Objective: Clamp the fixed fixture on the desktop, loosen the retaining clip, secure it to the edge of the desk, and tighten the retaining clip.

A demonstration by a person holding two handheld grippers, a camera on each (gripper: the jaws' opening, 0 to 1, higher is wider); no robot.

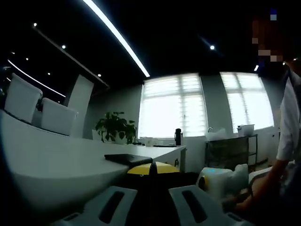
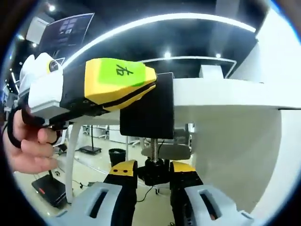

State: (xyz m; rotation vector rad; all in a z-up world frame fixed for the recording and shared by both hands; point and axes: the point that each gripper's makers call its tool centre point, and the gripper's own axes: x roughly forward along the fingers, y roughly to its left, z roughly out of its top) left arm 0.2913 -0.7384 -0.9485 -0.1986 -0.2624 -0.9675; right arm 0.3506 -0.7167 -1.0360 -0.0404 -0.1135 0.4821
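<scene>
A: What did the left gripper view record of the room?

B: Two bright windows (image 1: 171, 107) in the far wall, a potted plant (image 1: 115, 127) beside them, and white chairs (image 1: 56, 116) at a white table (image 1: 51, 160).

A: And the lighting?

B: A long ceiling strip light (image 1: 117, 35) (plus small spotlights). The right gripper view showed pale floor (image 2: 94, 162).

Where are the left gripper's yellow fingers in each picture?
Left gripper view: the yellow fingers sit at the bottom centre, closed together, beside the white desk.
Right gripper view: the yellow fingers come in from the upper left with a green sticker on top, gripping the black clamp. Below, the right gripper holds the clamp's knob.
Shared landmark: the white desk.
</scene>
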